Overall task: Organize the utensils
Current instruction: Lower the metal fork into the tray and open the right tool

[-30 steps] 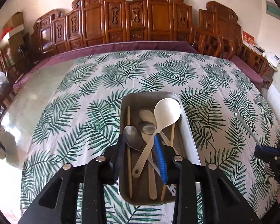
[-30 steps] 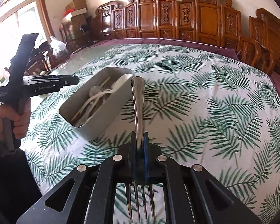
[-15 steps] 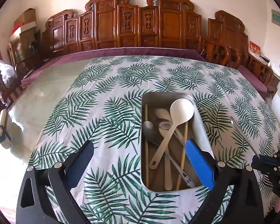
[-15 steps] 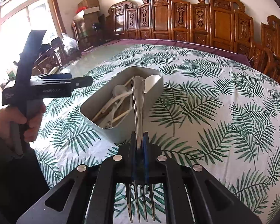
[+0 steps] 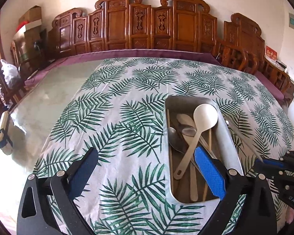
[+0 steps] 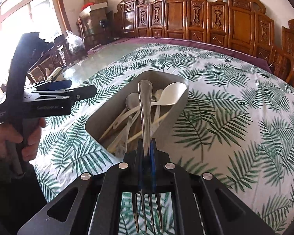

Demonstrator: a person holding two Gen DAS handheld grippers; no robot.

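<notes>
A grey metal tray [image 5: 230, 135] on the leaf-print cloth holds a white spoon [image 5: 204, 115], metal spoons and chopsticks. It also shows in the right wrist view [image 6: 164, 78]. My left gripper [image 5: 147, 168] is open wide and empty, to the left of the tray, its right finger over the tray's near end. My right gripper [image 6: 147, 146] is shut on a metal fork [image 6: 145, 105]. The fork's handle points forward over the tray and its tines point back toward the camera. The right gripper also shows at the right edge of the left wrist view [image 5: 280, 166].
The table carries a leaf-print cloth [image 5: 127, 117] with bare glass [image 5: 49, 101] to its left. Carved wooden chairs [image 5: 147, 23] line the far side. A person's hand [image 6: 13, 137] holds the left gripper's handle at the table's left edge.
My left gripper opened wide and shifted left, off the tray. My right gripper carried the fork left, from beside the tray to over it.
</notes>
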